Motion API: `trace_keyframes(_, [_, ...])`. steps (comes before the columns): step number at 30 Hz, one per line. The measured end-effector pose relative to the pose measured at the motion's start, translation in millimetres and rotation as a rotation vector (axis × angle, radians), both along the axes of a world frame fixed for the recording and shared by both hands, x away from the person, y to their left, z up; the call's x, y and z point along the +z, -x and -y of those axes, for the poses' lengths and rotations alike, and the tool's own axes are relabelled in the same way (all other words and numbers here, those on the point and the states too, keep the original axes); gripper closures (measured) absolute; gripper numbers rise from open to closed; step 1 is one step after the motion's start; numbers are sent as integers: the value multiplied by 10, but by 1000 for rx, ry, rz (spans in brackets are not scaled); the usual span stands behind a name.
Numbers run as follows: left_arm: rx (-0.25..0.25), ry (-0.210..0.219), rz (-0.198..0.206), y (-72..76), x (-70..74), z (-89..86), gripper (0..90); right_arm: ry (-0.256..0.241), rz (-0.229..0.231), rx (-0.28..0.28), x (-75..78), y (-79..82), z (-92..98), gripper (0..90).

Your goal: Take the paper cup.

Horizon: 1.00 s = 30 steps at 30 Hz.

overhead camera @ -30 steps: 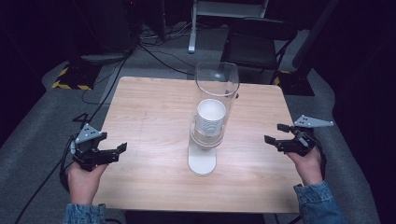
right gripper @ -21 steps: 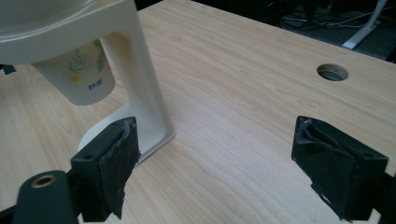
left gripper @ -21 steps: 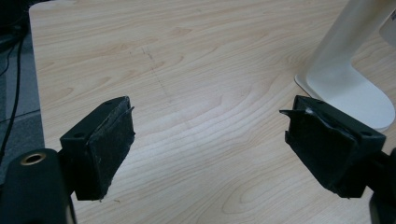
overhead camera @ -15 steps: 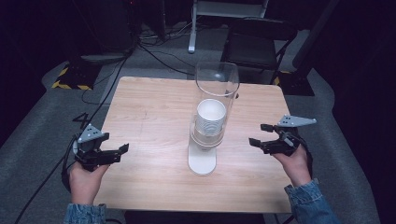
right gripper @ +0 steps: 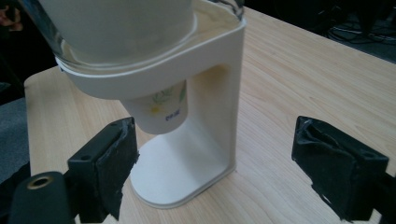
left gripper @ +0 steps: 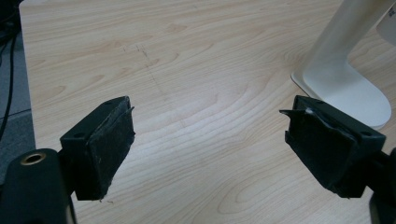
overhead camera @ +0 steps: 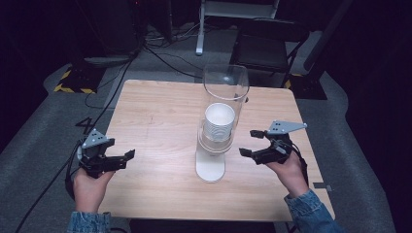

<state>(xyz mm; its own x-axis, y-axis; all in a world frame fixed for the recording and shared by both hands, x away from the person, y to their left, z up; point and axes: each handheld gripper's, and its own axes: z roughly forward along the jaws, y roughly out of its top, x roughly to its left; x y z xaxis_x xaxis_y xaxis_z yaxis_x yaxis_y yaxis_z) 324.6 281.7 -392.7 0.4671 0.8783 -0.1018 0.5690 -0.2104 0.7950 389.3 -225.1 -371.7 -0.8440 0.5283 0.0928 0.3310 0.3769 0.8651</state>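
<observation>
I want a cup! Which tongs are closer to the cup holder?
The right tongs. They sit just beside the cup holder, open and aimed at it. The left tongs are farther off, near the table's left edge.

The person is wearing blue denim sleeves. Each hand-held gripper, the left hand-held gripper (overhead camera: 111, 160) and the right hand-held gripper (overhead camera: 256, 142), is showing black jaws with worn dark pads, a grey three-cornered plate on top, and is trailing a black cable.
</observation>
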Motion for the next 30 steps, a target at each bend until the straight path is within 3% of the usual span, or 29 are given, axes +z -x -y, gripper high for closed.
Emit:
trace_keyframes(13, [-2, 3, -4, -10, -11, 1, 153, -14, -5, 100, -103, -5, -390, 111])
trace_keyframes(22, [-7, 2, -7, -16, -18, -10, 153, -21, 6, 132, -227, -34, -551, 105])
trace_keyframes(30, [-4, 6, -11, -20, -31, 0, 153, -107, 42, 151, -381, -87, -690, 99])
